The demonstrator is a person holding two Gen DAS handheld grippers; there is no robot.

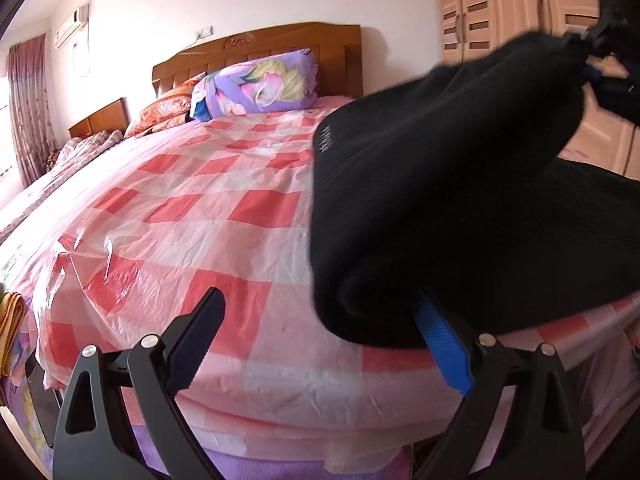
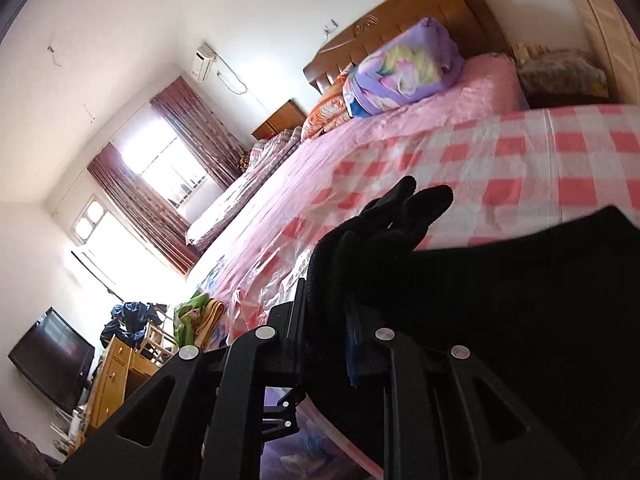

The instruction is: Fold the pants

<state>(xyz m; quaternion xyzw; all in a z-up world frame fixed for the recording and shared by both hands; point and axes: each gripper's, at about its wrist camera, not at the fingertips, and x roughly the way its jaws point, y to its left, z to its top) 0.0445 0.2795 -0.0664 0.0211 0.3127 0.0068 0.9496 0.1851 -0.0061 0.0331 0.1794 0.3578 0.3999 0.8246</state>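
Black pants (image 1: 440,208) hang partly lifted over the near right part of the bed, covered in a red and white checked plastic sheet (image 1: 208,208). My left gripper (image 1: 320,312) is open; its blue right finger (image 1: 440,340) is tucked under the pants' lower edge, its left finger (image 1: 200,332) is free. My right gripper shows at the upper right of the left wrist view (image 1: 596,56), holding a bunched end of the pants up in the air. In the right wrist view my right gripper (image 2: 328,304) is shut on the black fabric (image 2: 480,300), which hides the fingertips.
A purple folded quilt (image 1: 260,84) and an orange pillow (image 1: 168,110) lie at the wooden headboard (image 1: 280,48). A wardrobe (image 1: 520,4) stands on the right. A second bed (image 2: 240,196), curtains, a TV (image 2: 52,360) and a wooden desk (image 2: 116,372) are on the left.
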